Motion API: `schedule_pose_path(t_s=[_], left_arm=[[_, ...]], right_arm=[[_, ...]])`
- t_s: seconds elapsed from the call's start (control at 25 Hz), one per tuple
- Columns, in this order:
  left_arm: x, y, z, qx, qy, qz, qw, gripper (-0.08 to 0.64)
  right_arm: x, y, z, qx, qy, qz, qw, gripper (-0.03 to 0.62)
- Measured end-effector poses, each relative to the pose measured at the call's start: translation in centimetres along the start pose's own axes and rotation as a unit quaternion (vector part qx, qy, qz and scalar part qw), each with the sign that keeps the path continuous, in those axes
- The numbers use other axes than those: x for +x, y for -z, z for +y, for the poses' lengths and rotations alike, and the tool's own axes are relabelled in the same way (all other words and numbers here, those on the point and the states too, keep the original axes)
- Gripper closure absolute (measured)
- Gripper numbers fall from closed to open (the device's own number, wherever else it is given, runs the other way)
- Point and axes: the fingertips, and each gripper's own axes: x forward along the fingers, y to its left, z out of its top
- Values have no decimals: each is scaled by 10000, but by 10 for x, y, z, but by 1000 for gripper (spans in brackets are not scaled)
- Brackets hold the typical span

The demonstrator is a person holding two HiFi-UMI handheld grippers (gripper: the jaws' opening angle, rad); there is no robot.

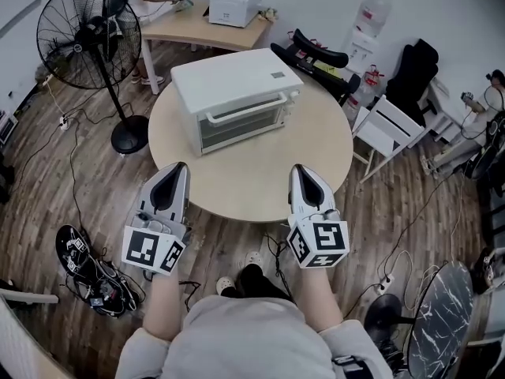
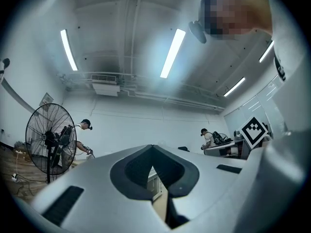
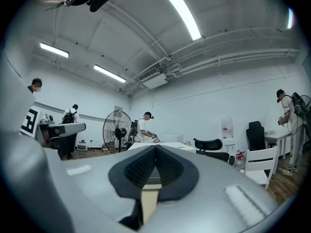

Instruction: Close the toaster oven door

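A white toaster oven (image 1: 237,97) stands on the round beige table (image 1: 260,181), and its glass door (image 1: 241,123) is up flat against the front with the handle bar (image 1: 246,106) along the top. My left gripper (image 1: 181,166) hovers over the table's near edge, left of the oven, with its jaws together and nothing in them. The right gripper (image 1: 298,168) is level with it further right, shut and empty. Both stand well short of the oven. In the left gripper view the tips (image 2: 152,147) meet; in the right gripper view the tips (image 3: 155,147) meet too.
A standing fan (image 1: 83,26) is at the left, and a wooden desk (image 1: 201,26) with a white box (image 1: 234,6) is at the back. A black chair (image 1: 316,58) and a white chair (image 1: 387,129) stand right of the table. Cables (image 1: 87,267) lie on the floor.
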Motion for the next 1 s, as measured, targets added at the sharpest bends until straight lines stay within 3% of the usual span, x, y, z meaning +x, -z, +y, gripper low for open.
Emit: schedule_pose_path(t_s=[1.0], left_arm=[[-19, -3, -5, -34, 26, 12, 10000, 561]], right_arm=[[-30, -11, 10, -169, 165, -230, 9995, 581]])
